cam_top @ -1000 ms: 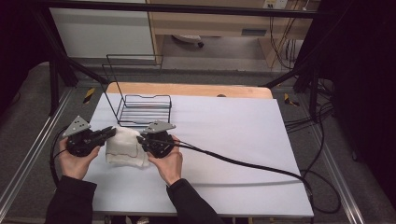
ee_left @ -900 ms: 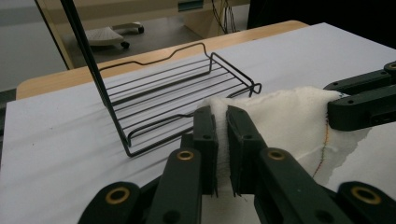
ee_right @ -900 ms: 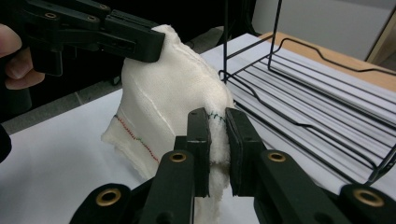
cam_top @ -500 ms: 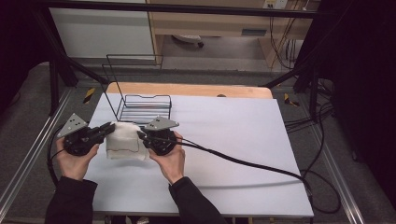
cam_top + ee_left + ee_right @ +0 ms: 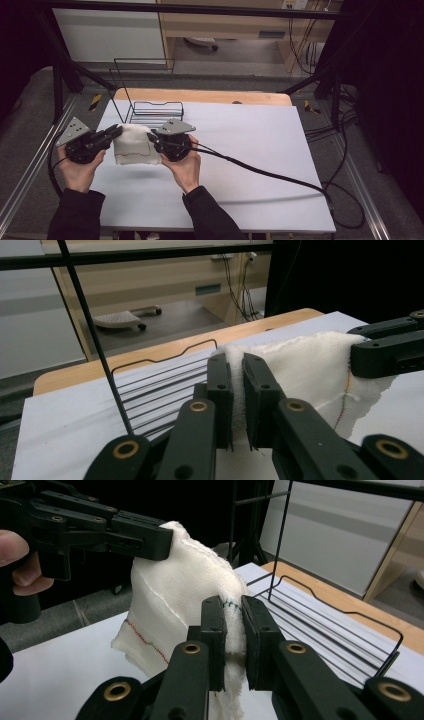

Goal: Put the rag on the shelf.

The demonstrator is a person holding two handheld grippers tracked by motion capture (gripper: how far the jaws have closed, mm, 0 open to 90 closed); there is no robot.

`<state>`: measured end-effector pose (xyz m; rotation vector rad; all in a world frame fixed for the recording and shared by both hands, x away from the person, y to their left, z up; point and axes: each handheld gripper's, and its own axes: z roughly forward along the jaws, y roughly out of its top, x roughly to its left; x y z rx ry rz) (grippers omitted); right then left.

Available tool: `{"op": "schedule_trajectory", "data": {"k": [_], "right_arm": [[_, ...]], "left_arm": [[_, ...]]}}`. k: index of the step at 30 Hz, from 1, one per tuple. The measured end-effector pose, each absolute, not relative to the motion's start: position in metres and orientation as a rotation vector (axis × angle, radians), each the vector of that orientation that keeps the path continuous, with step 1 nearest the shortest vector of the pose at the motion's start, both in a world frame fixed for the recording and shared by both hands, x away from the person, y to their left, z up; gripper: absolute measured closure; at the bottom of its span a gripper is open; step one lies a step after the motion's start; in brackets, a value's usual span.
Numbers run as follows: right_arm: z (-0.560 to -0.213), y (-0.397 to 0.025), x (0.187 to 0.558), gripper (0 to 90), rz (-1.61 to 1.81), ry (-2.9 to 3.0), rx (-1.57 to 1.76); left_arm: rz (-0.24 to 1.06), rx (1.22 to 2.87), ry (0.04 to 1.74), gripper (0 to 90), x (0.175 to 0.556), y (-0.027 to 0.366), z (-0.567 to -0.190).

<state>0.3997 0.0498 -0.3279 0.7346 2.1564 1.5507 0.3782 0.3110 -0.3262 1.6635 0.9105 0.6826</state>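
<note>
White cloth hangs off the bench betw. our claws, near the wire rack. L claw pinches one edge, R claw the other. Claw views show coloured stitching; high view shows both hands level, palms inward.

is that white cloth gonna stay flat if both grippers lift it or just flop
Likely flop: the white cloth already sags and bunches between the left gripper and right gripper. Probably light, since thin edge pinches hold it up. Its coarse weave shouldn't slip.
</note>
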Motion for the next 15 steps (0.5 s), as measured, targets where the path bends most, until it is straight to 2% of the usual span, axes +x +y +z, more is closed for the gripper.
{"op": "schedule_trajectory", "data": {"k": [15], "right_arm": [[-0.302,0.043,0.4,81.6,1.56,2.107,0.681]], "left_arm": [[0.705,1.58,0.885,82.9,0.381,0.305,-0.307]]}}
